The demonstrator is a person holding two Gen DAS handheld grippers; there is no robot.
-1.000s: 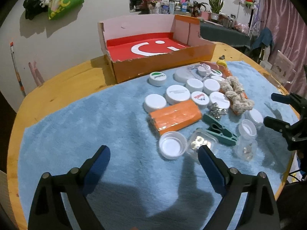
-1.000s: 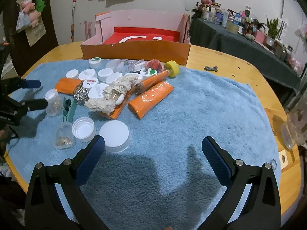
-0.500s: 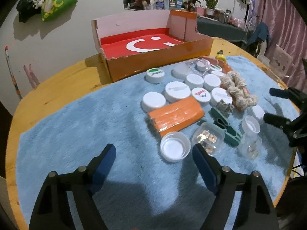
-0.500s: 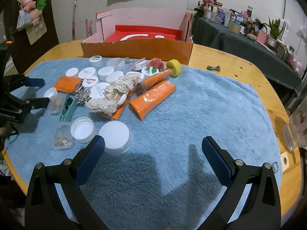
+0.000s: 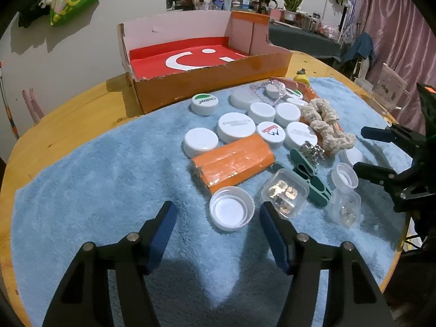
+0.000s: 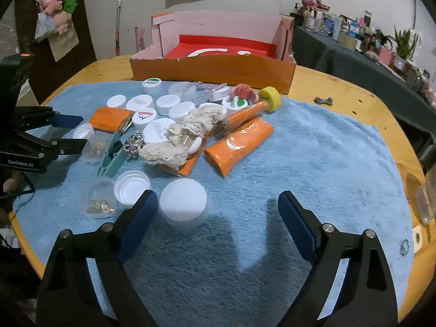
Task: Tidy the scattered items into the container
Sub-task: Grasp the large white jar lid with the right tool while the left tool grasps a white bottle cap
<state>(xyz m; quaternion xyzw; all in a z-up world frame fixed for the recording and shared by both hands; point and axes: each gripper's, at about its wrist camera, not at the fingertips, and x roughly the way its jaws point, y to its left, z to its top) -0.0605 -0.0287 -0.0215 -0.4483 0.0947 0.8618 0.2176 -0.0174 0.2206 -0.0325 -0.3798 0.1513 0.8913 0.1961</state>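
Both claws gape empty, left claw [image 5: 216, 218] just narrowing; "CenRobot.AI" marks it.

A fluffy light-blue towel [image 5: 95, 179] covered the honey-yellow wooden table [image 5: 68, 114]. The orange cardboard box [image 5: 207, 87] had pale pink inner walls and a red floor with white curved shapes. White round plastic caps [image 5: 201, 141] lay beside an orange foil-wrapped packet [image 5: 234, 160], a teal plastic clip [image 5: 310, 177] and a cream knitted cord [image 5: 324, 125].
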